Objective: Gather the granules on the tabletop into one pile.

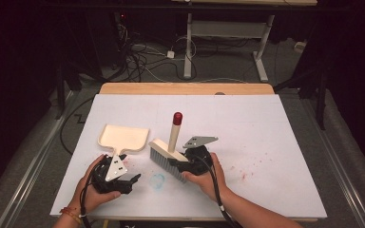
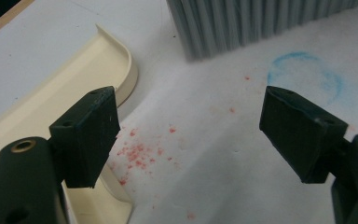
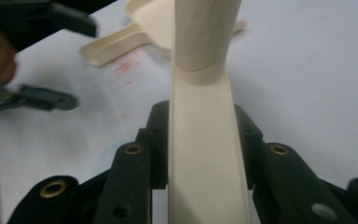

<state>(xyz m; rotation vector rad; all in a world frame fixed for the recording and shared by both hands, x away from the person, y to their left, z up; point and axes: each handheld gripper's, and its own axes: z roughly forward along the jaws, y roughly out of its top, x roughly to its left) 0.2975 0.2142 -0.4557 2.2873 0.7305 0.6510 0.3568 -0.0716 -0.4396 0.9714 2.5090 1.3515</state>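
Note:
A cream dustpan (image 1: 123, 137) lies flat on the white table left of centre, its handle toward the person. Beside it a cream brush (image 1: 161, 148) stands on its grey bristles (image 1: 160, 159), its red-tipped handle (image 1: 177, 118) rising upright. My right gripper (image 1: 177, 164) is shut on the brush's cream back (image 3: 205, 163), jaws pressing both sides. My left gripper (image 1: 132, 172) hovers open just in front of the dustpan's handle. In the left gripper view its jaws (image 2: 193, 135) stand wide apart over red crumbs (image 2: 137, 156), with the dustpan's rim (image 2: 121, 65) at left and the bristles (image 2: 261, 23) ahead.
A faint blue ring mark (image 1: 158, 181) lies on the white sheet (image 1: 266, 123) between the hands. Scattered red specks (image 1: 247, 170) dot the table to the right. The wooden table edge (image 1: 185, 88) runs along the far side, with cables and desk legs on the floor beyond.

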